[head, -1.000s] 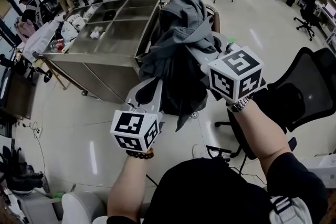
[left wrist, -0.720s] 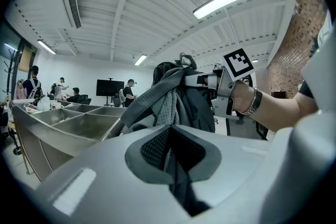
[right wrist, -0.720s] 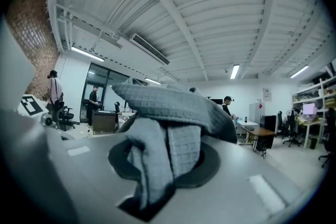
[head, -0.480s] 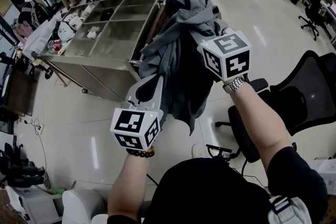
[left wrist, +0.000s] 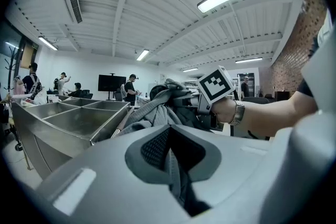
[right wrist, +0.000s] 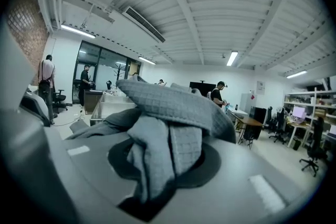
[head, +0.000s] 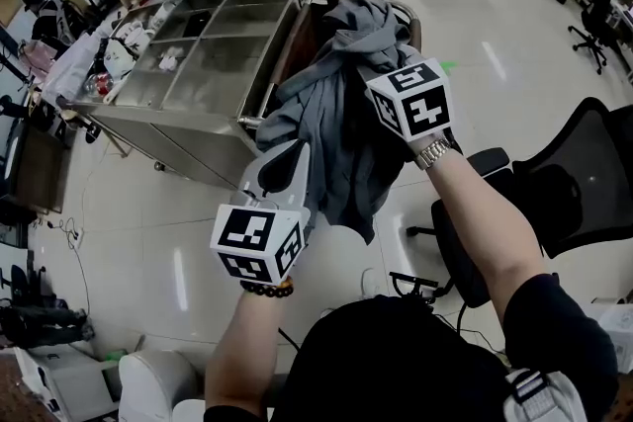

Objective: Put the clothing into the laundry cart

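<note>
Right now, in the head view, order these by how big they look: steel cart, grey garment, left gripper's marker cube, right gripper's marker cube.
1. steel cart, largest, though farthest away.
2. grey garment.
3. left gripper's marker cube and right gripper's marker cube: they look about alike, so unranked.

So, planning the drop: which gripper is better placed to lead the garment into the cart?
Right, probably. The right gripper holds the garment high by the cart rim; the left gripper holds a lower fold, nearer the person.
</note>
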The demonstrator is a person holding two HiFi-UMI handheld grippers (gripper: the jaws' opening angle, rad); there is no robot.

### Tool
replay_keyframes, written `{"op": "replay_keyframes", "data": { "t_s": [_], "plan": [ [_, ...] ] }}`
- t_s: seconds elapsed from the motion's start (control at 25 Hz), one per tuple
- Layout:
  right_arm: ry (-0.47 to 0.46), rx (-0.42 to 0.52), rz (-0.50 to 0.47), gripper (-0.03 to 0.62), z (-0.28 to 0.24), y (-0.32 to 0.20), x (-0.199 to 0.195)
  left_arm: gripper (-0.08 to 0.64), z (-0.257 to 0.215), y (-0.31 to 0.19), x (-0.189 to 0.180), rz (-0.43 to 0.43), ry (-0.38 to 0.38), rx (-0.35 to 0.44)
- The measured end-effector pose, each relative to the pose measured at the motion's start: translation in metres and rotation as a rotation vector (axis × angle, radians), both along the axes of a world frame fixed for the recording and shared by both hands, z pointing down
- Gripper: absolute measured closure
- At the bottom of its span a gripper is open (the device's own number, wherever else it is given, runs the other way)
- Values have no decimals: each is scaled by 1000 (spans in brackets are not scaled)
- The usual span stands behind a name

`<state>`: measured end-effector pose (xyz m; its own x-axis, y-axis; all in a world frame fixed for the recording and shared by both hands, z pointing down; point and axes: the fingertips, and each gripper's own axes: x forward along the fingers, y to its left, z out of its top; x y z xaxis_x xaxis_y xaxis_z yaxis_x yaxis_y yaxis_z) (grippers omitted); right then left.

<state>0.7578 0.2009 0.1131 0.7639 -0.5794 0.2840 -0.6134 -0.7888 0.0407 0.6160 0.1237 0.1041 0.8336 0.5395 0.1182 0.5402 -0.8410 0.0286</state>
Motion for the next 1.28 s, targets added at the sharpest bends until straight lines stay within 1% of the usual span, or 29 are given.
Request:
{"op": "replay_keyframes", "data": {
  "t_s": [0.08,0.16,0.2,0.28,0.32,0.36,0.44,0.68,0.76,0.92,1.0,1.28],
  "plan": [
    [-42,-23,-5,478,13,1,4,558,3,2,3,0,-4,1],
    [-88,-49,-13,450,27,1,9,558,5,4,5,1,-7,1],
    [-109,-58,-18,411,33,1,10,558,6,5,7,1,-8,1],
    [-140,-60,-28,272,41,1,10,558,6,6,8,0,-10,2],
    [-153,-54,-33,250,43,2,9,558,7,7,9,-1,-11,2],
    [-163,-47,-37,244,44,4,8,558,7,7,10,-1,-12,2],
    [-168,-34,-40,242,45,7,5,558,8,8,10,-2,-15,3],
    [-124,-3,-51,246,27,11,-9,558,8,13,6,2,-12,3],
    [-109,8,-56,258,18,12,-15,558,5,16,3,7,-10,6],
    [-77,28,-68,267,1,10,-43,558,-2,18,-13,13,-5,8],
    [-47,38,-71,289,-10,7,-61,558,-7,16,-21,20,5,6],
    [96,74,-51,410,-47,-2,-125,558,-23,16,-49,62,39,-10]
  ]
}}
